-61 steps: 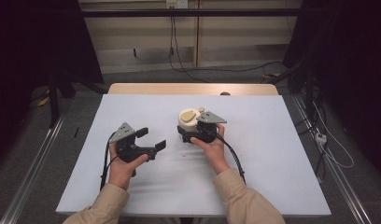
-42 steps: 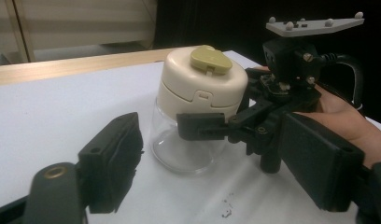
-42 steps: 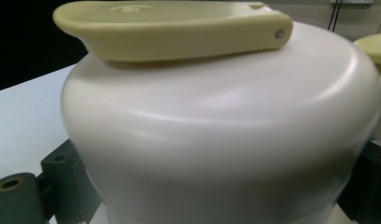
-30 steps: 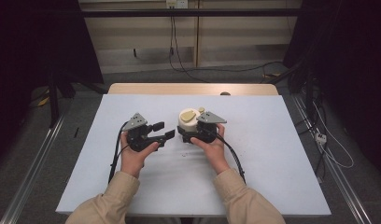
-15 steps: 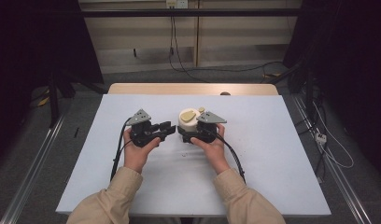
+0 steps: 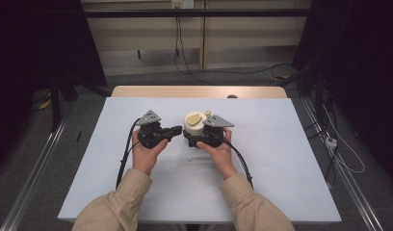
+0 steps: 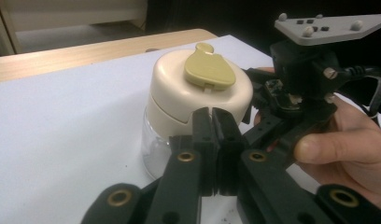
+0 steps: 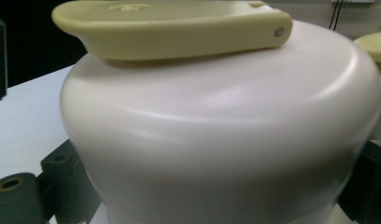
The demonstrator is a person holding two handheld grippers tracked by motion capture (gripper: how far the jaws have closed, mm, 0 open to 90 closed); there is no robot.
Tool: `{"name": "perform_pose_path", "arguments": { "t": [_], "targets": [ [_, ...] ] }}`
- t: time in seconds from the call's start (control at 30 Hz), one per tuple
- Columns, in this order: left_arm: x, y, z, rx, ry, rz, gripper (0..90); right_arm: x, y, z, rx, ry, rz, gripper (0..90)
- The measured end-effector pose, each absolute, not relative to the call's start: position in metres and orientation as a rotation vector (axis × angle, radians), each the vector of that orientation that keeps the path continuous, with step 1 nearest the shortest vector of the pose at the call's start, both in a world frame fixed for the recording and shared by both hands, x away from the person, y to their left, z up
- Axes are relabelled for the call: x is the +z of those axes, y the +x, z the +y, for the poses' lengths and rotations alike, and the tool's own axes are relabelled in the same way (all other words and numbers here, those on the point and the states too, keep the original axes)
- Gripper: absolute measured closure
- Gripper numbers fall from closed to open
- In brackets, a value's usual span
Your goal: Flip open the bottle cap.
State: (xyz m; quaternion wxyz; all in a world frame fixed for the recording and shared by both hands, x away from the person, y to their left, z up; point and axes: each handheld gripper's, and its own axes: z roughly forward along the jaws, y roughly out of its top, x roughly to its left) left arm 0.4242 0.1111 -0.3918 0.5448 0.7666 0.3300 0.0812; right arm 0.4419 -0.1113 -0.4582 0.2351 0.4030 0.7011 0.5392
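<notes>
On the white table [image 6: 281,159], near its middle, stands a jar [image 6: 193,126]: a clear glass body under a wide cream lid [image 7: 179,88], with an olive-yellow flap [image 7: 208,70] lying flat on top of the lid. It stands upright on the tabletop.

Right of the jar, the right gripper [image 6: 200,138] reaches in from the person's right hand [image 6: 218,151], and its two black jaws stand on either side of the jar. In the right gripper view the cream lid bulges between a jaw at the lower left and a jaw at the lower right, both close against the jar's sides; the jaws are spread wide and appear to hold the jar, though the contact itself is too blurred to be sure of.

Left of the jar, the left gripper [image 6: 174,130] points at it from the left hand [image 6: 147,153]. Its jaws have just been closing and now meet pad to pad with nothing between them. In the left gripper view the closed tips [image 7: 215,135] lie just beside the jar, level with the lid's lower edge; whether they touch it I cannot tell.

Behind the jar, a small yellow knob [image 6: 208,113] lies on the table.
</notes>
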Motion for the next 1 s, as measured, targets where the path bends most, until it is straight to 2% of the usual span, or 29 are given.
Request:
{"name": "perform_pose_path", "arguments": {
  "t": [1.0],
  "targets": [
    [-0.386, 0.434, 0.089, 0.222, 1.887, 0.792, 90.0, -0.458, 0.442, -0.111, 1.477, 1.104, 1.926, 6.4]
  ]
}}
